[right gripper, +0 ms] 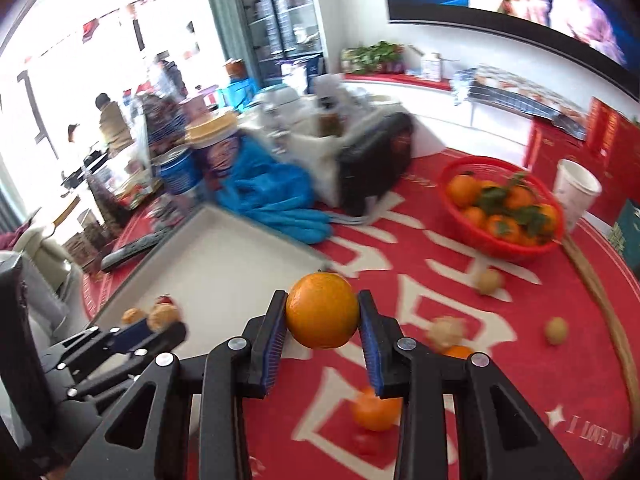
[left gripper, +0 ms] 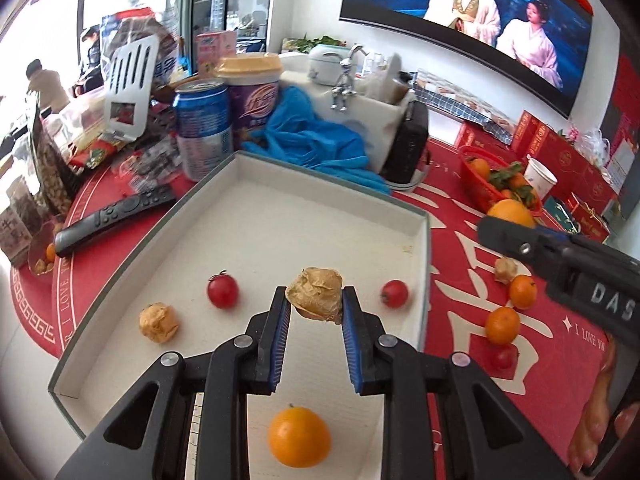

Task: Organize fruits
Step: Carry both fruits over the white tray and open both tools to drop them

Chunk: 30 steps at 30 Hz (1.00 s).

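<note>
L gripper (left gripper: 315, 303) clamping papery husked fruit (left gripper: 316, 294), hovering over white tray (left gripper: 423, 248) | R gripper (right gripper: 322, 312) squeezing orange (right gripper: 322, 310) above red tablecloth (right gripper: 500, 360) by tray corner | tray holding 2 cherry tomatoes (left gripper: 222, 290), husked fruit, orange (left gripper: 299, 436) | loose fruit lying on cloth

Tomatoes (left gripper: 222, 290) in tray (left gripper: 424, 248)

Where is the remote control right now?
In the left wrist view the remote control lies at left on the red tablecloth, just outside the tray's left rim, in front of the blue can.
</note>
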Available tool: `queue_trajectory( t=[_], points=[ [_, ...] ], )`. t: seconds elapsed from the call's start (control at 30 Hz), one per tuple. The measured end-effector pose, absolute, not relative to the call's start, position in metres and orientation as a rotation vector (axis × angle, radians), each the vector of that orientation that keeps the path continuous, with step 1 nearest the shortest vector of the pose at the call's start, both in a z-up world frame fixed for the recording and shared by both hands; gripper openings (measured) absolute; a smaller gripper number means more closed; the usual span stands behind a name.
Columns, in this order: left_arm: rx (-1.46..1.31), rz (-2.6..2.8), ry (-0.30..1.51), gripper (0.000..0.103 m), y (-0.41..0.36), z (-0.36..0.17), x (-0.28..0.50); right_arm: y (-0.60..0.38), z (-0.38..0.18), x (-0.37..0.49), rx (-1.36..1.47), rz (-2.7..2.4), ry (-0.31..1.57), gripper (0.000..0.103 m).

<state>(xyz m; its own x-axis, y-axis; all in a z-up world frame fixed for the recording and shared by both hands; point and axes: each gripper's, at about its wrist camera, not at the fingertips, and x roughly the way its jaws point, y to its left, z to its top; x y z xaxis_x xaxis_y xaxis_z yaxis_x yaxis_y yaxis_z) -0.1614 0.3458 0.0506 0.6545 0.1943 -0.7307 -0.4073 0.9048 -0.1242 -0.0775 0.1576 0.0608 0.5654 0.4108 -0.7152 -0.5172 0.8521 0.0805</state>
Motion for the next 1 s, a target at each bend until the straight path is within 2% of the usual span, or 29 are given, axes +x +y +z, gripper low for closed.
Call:
queue_trajectory(
  t=[0.23,0.63,1.0],
  points=[
    [-0.318,0.373,0.807,0.028,0.361,0.044,-0.168,0.208,0.039,-0.082,-0.182,0.613,0.854,0.036],
    [-0.35,0.332,0.885,0.028,0.361,0.025,-0.168,0.221,0.004,-0.081,-0.204,0.618,0.977,0.036],
    [-0.311,0.363,0.872,0.028,0.356,0.028,-0.167,0.215,0.013,-0.076,-0.161,0.631,0.972,0.036]
  ],
)
